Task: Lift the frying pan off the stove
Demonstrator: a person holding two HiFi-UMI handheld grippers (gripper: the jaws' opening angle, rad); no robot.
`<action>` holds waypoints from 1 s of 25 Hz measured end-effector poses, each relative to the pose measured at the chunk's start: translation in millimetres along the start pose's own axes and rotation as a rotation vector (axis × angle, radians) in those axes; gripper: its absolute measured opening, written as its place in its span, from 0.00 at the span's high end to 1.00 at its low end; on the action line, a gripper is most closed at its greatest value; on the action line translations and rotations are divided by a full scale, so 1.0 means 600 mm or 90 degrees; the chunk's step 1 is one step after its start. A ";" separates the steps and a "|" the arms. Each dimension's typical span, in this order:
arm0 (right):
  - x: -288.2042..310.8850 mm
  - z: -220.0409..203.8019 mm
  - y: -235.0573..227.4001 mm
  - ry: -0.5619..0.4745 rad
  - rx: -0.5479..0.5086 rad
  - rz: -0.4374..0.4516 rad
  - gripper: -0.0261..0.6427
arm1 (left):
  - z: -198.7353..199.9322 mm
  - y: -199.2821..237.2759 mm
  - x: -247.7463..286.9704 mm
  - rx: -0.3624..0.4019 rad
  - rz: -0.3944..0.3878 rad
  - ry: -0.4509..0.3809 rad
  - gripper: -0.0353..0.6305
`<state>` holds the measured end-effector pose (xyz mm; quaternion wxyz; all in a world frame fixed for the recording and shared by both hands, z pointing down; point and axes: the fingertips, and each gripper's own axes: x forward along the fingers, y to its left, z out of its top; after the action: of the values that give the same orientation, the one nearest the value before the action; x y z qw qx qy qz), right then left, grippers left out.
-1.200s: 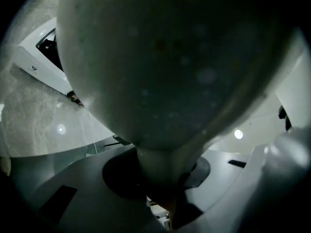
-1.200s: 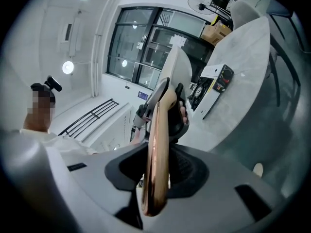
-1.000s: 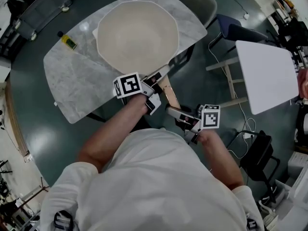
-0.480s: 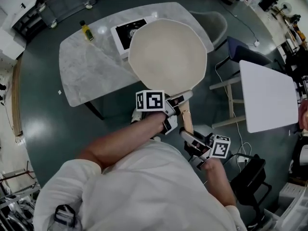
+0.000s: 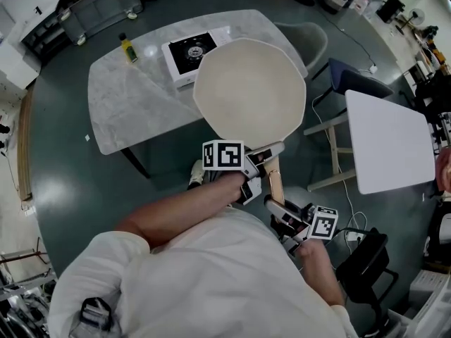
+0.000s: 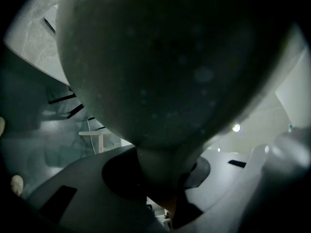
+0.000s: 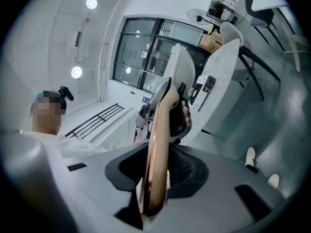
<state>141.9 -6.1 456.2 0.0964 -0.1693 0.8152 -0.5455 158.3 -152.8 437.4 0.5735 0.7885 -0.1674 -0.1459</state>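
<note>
The frying pan, cream inside with a wooden handle, hangs in the air over the near right edge of the marble table. My left gripper is shut on the handle's neck close to the pan. My right gripper is shut on the handle's end. The small stove stands uncovered behind and left of the pan. In the left gripper view the pan's dark underside fills the picture above my left gripper. The right gripper view shows the handle running between the jaws of my right gripper.
A small yellow bottle stands on the table's far left. A grey chair and a blue chair sit at the table's right end. A white table stands at the right, with a black bag on the floor near my right arm.
The pan has travelled right and away from the stove, which was hidden under it and now shows. Both grippers moved along with it and kept their hold on the handle.
</note>
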 end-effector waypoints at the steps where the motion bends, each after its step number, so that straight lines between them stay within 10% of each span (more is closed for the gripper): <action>1: -0.004 0.000 0.000 -0.001 -0.001 0.001 0.80 | -0.003 -0.001 0.003 0.001 0.001 0.001 0.74; 25: 0.007 0.002 0.000 0.002 0.002 0.017 0.80 | 0.008 0.004 -0.006 0.002 0.008 -0.007 0.74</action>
<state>138.3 -8.9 455.7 0.1024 -0.1574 0.8166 -0.5457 153.1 -156.1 438.1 0.5721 0.7877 -0.1758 -0.1461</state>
